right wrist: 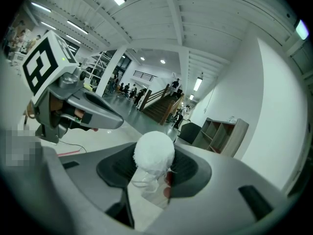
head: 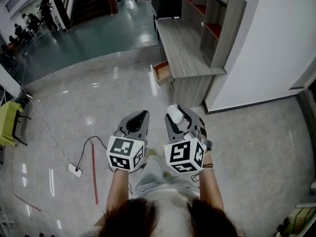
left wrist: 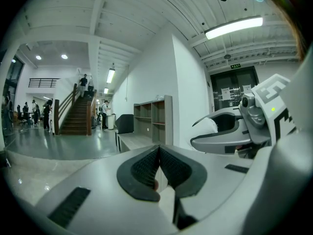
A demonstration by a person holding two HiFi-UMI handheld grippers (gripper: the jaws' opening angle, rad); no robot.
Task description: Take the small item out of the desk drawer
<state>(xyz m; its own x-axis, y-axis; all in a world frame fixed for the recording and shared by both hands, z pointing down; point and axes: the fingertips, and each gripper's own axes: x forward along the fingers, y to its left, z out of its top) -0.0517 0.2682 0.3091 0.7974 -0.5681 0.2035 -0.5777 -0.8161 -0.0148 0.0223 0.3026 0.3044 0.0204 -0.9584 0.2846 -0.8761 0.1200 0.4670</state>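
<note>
My right gripper (head: 176, 115) is shut on a small white fluffy ball (head: 174, 114), which sits at the jaw tips; in the right gripper view the ball (right wrist: 154, 152) bulges above the closed black pads. The left gripper (head: 140, 118) is held beside it, shut with nothing between its pads (left wrist: 146, 168). Both are held in front of the person, over the floor and well short of the wooden desk (head: 184, 53). The desk drawer (head: 161, 72) stands pulled out at the desk's near left side, its red inside showing.
A shelf unit (head: 213, 23) stands on the desk against the white wall. A dark chair (head: 166, 5) sits at the desk's far end. A power strip with cable (head: 75, 170) lies on the glossy floor to the left. People stand far off by the stairs.
</note>
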